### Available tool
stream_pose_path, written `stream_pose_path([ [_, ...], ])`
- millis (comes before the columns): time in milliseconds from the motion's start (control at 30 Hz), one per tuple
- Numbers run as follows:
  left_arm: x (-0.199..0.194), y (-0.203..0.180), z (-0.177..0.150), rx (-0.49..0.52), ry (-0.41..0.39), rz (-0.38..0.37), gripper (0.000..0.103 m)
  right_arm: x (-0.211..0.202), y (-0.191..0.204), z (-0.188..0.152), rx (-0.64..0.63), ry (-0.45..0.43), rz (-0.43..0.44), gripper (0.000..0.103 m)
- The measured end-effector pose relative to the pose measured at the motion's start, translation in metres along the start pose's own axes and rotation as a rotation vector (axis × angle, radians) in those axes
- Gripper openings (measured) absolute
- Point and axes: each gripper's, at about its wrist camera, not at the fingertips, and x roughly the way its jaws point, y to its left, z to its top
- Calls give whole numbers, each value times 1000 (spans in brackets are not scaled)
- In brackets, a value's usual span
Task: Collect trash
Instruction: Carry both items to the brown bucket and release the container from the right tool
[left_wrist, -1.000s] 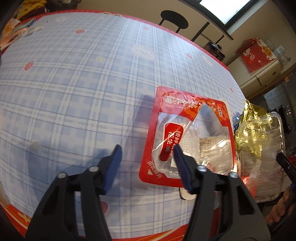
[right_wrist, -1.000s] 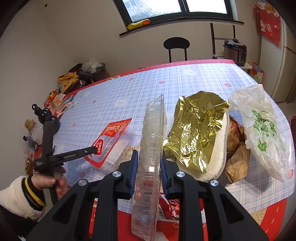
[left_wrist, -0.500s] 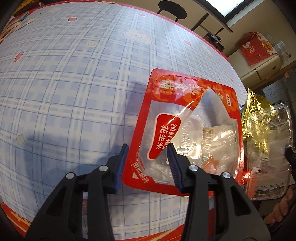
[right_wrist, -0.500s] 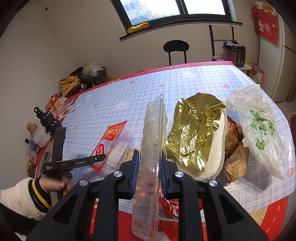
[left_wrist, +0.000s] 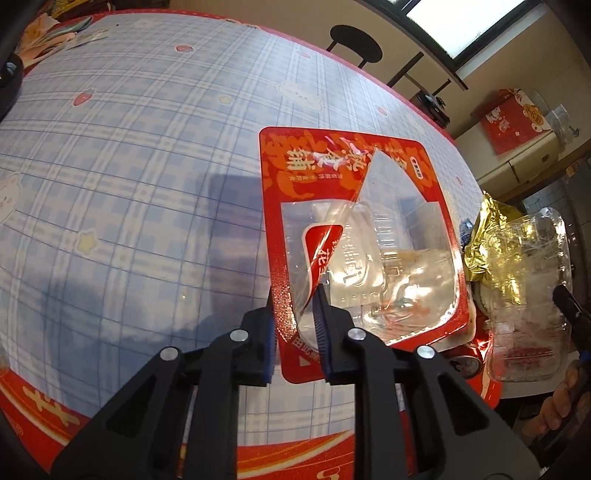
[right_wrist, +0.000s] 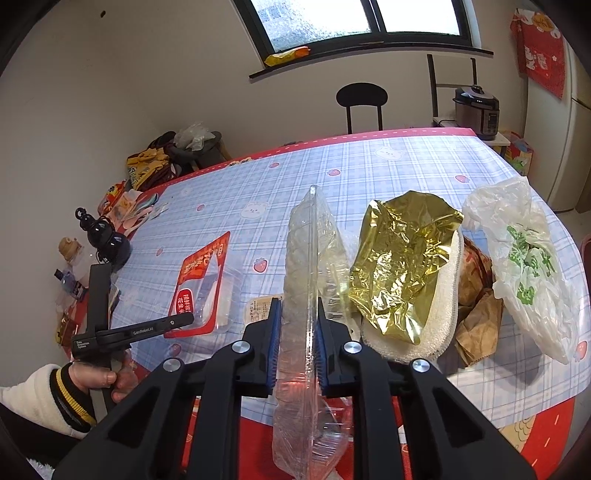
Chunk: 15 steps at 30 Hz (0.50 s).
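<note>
Pinching both: left gripper (left_wrist: 295, 314) on red peanut tray (left_wrist: 354, 236) rim for lifting, right gripper (right_wrist: 297, 325) clamping clear clamshell (right_wrist: 310, 295) upright, carried.

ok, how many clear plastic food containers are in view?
2. A clear clamshell stands on edge, clamped in the right gripper. A red-rimmed tray lies on the table, its near edge between the left gripper fingers. The trash pile may hide more.
</note>
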Motion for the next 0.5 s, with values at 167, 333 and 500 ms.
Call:
stream_pose_path([
  [167,-24,2,-1,10,-60,5,21,-5,7,2,-21,-19,14,13],
  [333,-49,-6,7,40,-132,13,21,-13,11,7,-29,-48,36,12],
  [500,-73,-18,16,77,-193,24,21,-28,14,13,-23,-88,63,12],
])
